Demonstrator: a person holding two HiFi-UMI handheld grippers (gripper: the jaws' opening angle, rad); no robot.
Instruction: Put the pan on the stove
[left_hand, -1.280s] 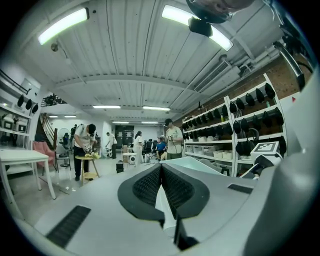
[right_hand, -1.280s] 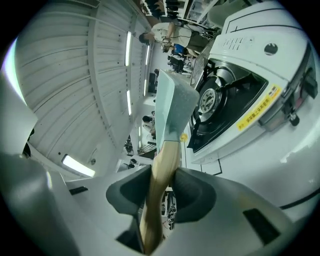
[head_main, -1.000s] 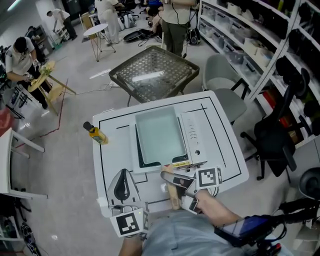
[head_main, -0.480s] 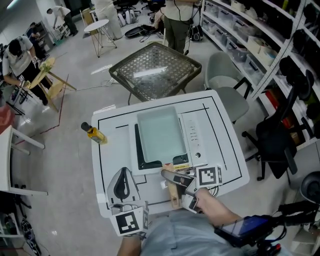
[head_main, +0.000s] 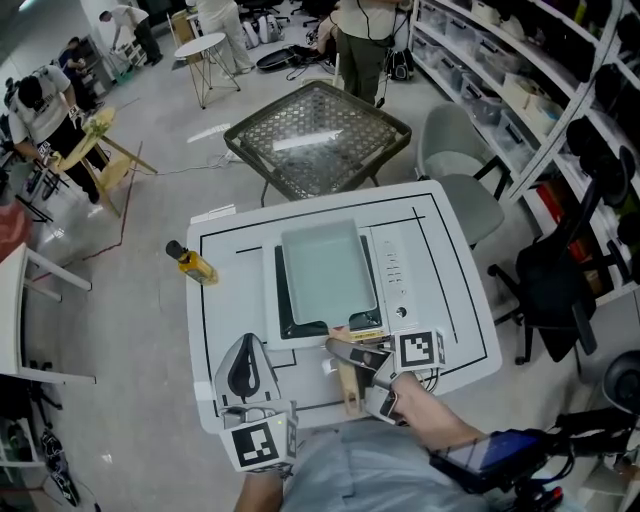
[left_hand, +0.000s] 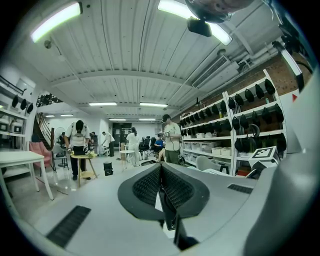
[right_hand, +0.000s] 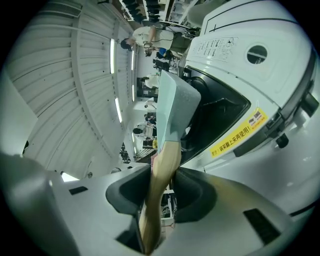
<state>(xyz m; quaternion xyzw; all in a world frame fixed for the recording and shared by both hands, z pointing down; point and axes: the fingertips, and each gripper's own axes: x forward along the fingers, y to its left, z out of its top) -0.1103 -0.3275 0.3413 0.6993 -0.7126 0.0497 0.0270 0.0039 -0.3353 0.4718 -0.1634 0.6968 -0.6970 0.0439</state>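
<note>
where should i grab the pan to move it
By the wooden handle, coming from the near side, in line with it. It juts out of the pan at its near end and is narrow enough for jaws, while the tray-like body is too wide. The right hand-held gripper grips it that way.

Left tongs (left_hand: 160, 174) closed, empty; right tongs (right_hand: 161, 176) clamped on pan handle (right_hand: 168, 149), forearm behind.
</note>
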